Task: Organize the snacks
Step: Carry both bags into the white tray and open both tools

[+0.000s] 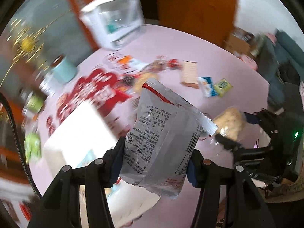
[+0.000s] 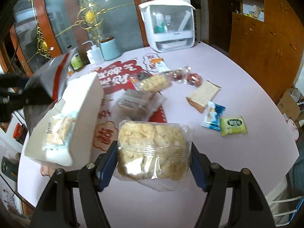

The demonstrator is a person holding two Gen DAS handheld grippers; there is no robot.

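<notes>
My left gripper (image 1: pixel 154 157) is shut on a silver foil snack packet (image 1: pixel 161 133) with printed text, held above the pink table (image 1: pixel 218 60). My right gripper (image 2: pixel 153 155) is shut on a clear packet of pale rice cakes (image 2: pixel 152 146), held above the table; this packet also shows at the right in the left wrist view (image 1: pixel 229 123). A white storage box (image 2: pixel 76 117) stands to the left with a pale snack packet (image 2: pixel 57 129) inside. The silver packet and left gripper appear at the far left in the right wrist view (image 2: pixel 53 76).
Loose snacks lie across the table: a tan cracker packet (image 2: pixel 203 93), a blue packet (image 2: pixel 212 117), a green packet (image 2: pixel 233 125), red candies (image 2: pixel 193 77) and another rice cake packet (image 2: pixel 155 81). A white appliance (image 2: pixel 169 24), a blue cup (image 2: pixel 110 49) and a squeeze bottle (image 2: pixel 93 53) stand at the back.
</notes>
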